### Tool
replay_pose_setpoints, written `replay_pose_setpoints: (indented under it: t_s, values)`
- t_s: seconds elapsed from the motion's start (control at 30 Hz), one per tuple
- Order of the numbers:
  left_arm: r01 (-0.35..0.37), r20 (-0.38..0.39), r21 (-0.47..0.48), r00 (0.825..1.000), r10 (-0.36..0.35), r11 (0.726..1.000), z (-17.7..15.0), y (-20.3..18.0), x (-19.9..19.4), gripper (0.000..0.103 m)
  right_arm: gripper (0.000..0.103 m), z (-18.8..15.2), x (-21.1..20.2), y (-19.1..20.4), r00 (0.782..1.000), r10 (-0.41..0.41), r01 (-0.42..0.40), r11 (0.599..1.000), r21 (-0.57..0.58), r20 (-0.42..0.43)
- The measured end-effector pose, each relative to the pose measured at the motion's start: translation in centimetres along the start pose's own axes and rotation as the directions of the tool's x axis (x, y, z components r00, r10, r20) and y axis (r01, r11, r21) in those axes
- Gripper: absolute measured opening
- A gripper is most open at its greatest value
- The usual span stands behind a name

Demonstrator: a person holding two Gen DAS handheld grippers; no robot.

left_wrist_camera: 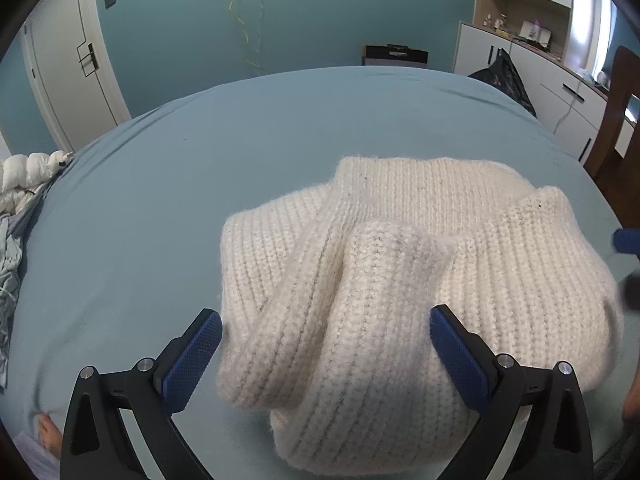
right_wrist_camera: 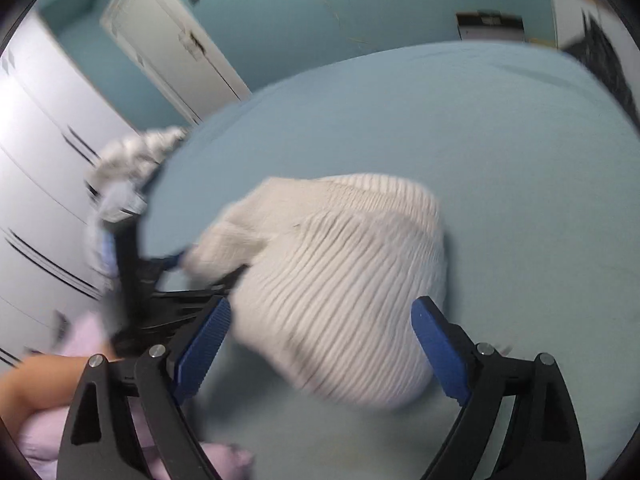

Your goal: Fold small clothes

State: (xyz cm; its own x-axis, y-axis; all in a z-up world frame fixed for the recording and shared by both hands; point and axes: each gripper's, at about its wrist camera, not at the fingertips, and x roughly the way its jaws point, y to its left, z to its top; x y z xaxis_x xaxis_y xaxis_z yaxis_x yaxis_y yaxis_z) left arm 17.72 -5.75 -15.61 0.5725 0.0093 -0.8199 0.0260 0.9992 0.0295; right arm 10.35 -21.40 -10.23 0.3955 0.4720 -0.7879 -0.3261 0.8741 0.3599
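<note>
A cream chunky-knit sweater lies partly folded on the blue bed sheet, one ribbed sleeve laid over its middle. My left gripper hangs over its near edge with the jaws wide apart, and the left pad stands clear of the knit. The right wrist view is blurred. There the sweater lies under my right gripper, whose blue pads are spread wide and grip nothing. The left gripper shows at the sweater's left edge. A blue blur at the right edge of the left wrist view is the right gripper.
A white puffy quilt and pale blue clothes lie at the bed's left edge. A black bag, white cabinets and a wooden chair stand at the back right. A person's arm is at the lower left.
</note>
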Motion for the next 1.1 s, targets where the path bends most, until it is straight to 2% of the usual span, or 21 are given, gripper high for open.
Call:
replay_pose_setpoints:
  t_s: [0.07, 0.1, 0.13, 0.23, 0.33, 0.47, 0.6, 0.63, 0.7, 0.8, 0.87, 0.93, 0.97, 1.03, 1.07, 1.1]
  values:
    - [0.014, -0.012, 0.010, 1.000, -0.014, 1.000, 0.5, -0.5, 0.8, 0.103, 0.090, 0.6, 2.3, -0.4, 0.993, -0.114, 0.111, 0.990, -0.089, -0.036]
    - [0.029, -0.014, 0.015, 0.999, -0.029, 0.999, 0.7, -0.5, 0.9, 0.103, 0.097, 0.2, 3.8, -0.4, 0.981, -0.181, 0.172, 0.977, -0.127, -0.070]
    - [0.049, -0.013, 0.030, 0.999, -0.048, 0.998, 0.5, -0.8, 0.9, 0.103, 0.102, -0.2, 4.7, -0.8, 0.975, -0.209, 0.196, 0.970, -0.144, -0.079]
    - [0.044, -0.001, 0.070, 0.999, -0.044, 0.997, 0.1, -1.6, 0.5, 0.103, 0.101, -1.1, 5.2, -1.8, 0.955, -0.287, 0.270, 0.944, -0.190, -0.074]
    - [0.022, 0.016, 0.077, 1.000, -0.023, 0.997, 0.0, -1.7, 0.4, 0.103, 0.101, -2.2, 5.3, -2.1, 0.949, -0.311, 0.296, 0.935, -0.196, -0.054]
    - [0.027, 0.010, 0.049, 1.000, -0.027, 0.998, 0.1, -1.1, 0.4, 0.103, 0.101, -2.5, 3.3, -0.4, 0.936, -0.351, 0.348, 0.906, -0.240, 0.032]
    - [0.050, -0.006, 0.032, 0.999, -0.050, 0.998, 0.4, -0.8, 0.9, 0.103, 0.102, -4.6, -2.3, 1.7, 0.947, -0.266, 0.308, 0.911, -0.274, 0.181]
    - [0.049, -0.004, 0.031, 0.999, -0.049, 0.998, 0.4, -0.7, 0.9, 0.103, 0.102, -5.5, -3.0, 1.8, 0.951, -0.241, 0.291, 0.909, -0.299, 0.192]
    - [0.046, 0.001, 0.032, 0.999, -0.046, 0.998, 0.4, -0.7, 1.0, 0.103, 0.102, -8.4, -3.6, 1.5, 0.960, -0.221, 0.269, 0.898, -0.349, 0.171]
    - [0.043, 0.006, 0.031, 0.999, -0.044, 0.999, 0.1, -0.5, 0.8, 0.103, 0.102, -10.6, -2.0, 0.2, 0.953, -0.279, 0.302, 0.871, -0.389, 0.114]
    - [0.047, 0.002, 0.030, 0.999, -0.047, 0.998, 0.0, -0.5, 0.9, 0.103, 0.102, -11.9, -0.7, -0.4, 0.936, -0.339, 0.345, 0.829, -0.440, 0.096]
    - [0.053, 0.001, 0.028, 0.999, -0.053, 0.998, -0.2, -0.2, 0.8, 0.103, 0.101, -11.5, 1.0, -1.1, 0.882, -0.459, 0.455, 0.771, -0.445, 0.108]
    - [0.055, 0.001, 0.025, 0.998, -0.055, 0.998, -0.2, -0.1, 0.8, 0.103, 0.102, -10.7, 1.7, -2.2, 0.858, -0.506, 0.493, 0.767, -0.410, 0.085]
    - [0.059, -0.001, 0.022, 0.998, -0.059, 0.998, -0.2, 0.1, 0.7, 0.103, 0.102, -8.8, 2.0, -5.6, 0.918, -0.388, 0.359, 0.901, -0.243, -0.084]
    - [0.059, 0.001, 0.025, 0.998, -0.059, 0.998, -0.3, 0.2, 0.7, 0.103, 0.102, -8.5, 2.0, -7.1, 0.935, -0.318, 0.296, 0.944, -0.149, -0.159]
    - [0.063, 0.004, 0.026, 0.998, -0.063, 0.998, -0.4, 0.4, 0.7, 0.103, 0.100, -8.5, 1.9, -8.1, 0.938, -0.259, 0.246, 0.966, -0.084, -0.229]
